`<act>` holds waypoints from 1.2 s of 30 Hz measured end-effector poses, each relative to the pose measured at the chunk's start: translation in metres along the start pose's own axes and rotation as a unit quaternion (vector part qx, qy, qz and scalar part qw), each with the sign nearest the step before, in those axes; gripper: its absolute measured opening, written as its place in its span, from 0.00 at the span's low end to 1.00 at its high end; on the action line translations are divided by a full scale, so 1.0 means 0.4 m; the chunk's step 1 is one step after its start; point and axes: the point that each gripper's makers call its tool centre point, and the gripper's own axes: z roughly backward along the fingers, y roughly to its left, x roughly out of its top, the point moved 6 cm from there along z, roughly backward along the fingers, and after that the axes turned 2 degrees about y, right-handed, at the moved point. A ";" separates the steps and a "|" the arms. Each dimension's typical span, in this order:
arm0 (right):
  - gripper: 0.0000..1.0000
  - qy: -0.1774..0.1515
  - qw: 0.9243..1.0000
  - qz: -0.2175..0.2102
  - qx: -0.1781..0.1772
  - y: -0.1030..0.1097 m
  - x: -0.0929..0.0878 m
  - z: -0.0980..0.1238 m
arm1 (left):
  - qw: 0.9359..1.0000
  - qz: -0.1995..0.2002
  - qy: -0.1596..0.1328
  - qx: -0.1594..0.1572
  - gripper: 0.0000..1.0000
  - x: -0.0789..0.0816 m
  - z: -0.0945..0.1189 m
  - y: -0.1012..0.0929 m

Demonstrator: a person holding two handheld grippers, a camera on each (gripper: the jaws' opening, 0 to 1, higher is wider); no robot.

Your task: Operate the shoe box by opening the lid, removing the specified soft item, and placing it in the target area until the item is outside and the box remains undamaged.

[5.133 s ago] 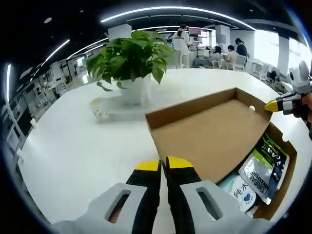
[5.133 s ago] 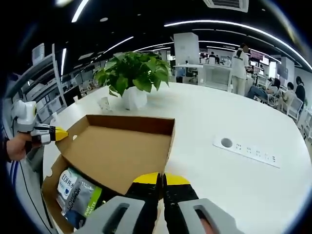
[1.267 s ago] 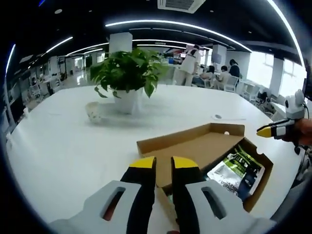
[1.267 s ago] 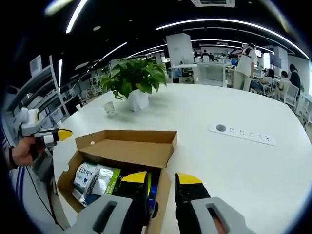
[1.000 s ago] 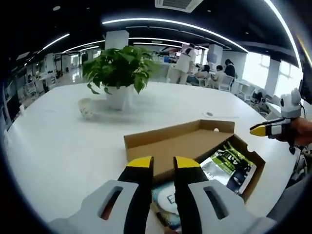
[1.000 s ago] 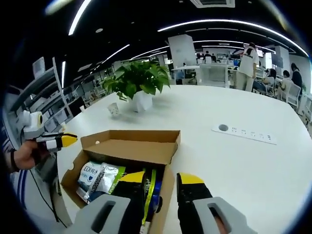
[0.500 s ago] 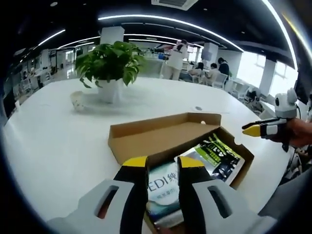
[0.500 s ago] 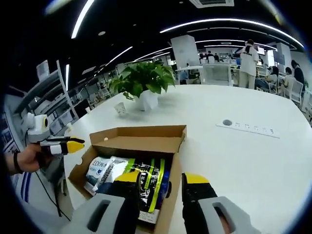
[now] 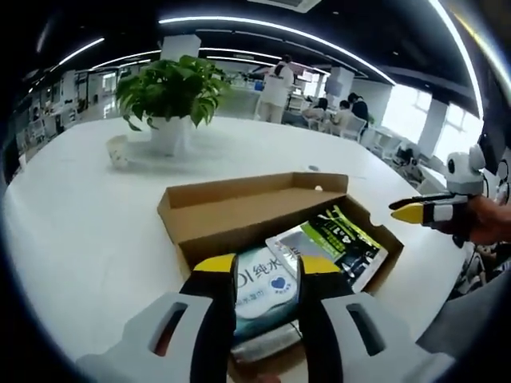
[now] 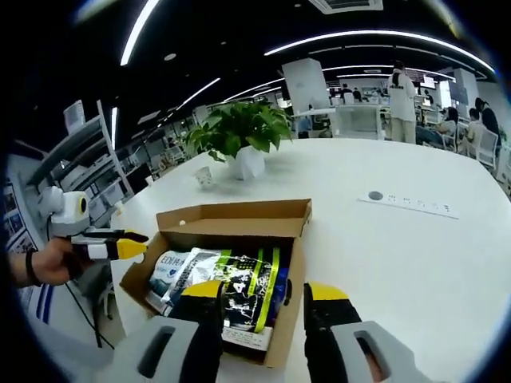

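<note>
White table (image 9: 72,215): shoe box (image 9: 239,211) open, packets (image 10: 239,283) inside; both grippers (image 9: 267,267) (image 10: 263,291) apart.

A large white bench (image 10: 415,263) carries everything. Near its front edge sits an open cardboard shoe box (image 10: 287,311), its lid (image 9: 239,209) folded back onto the benchtop on the far side. Farther off stands a potted plant (image 10: 239,136) in a white pot, with a small white cup (image 10: 205,177) just left of it. To the right, a white socket strip (image 10: 409,204) lies flat on the surface.
</note>
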 end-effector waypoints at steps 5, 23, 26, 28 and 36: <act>0.39 0.002 1.000 -0.002 0.001 -0.001 -0.013 0.009 | 1.000 0.002 0.001 0.000 0.30 -0.013 0.011 0.009; 0.47 0.008 1.000 -0.013 0.007 0.005 -0.085 0.063 | 1.000 0.005 0.012 -0.008 0.36 -0.049 0.044 0.014; 0.49 0.007 1.000 -0.013 0.008 0.007 -0.088 0.074 | 1.000 0.006 0.013 -0.010 0.38 -0.053 0.048 0.005; 0.50 0.007 1.000 -0.013 0.007 0.008 -0.092 0.083 | 1.000 0.006 0.015 -0.016 0.39 -0.057 0.047 -0.003; 0.52 -0.001 1.000 -0.020 0.005 0.009 -0.102 0.102 | 0.999 0.007 0.026 -0.030 0.39 -0.068 0.038 -0.028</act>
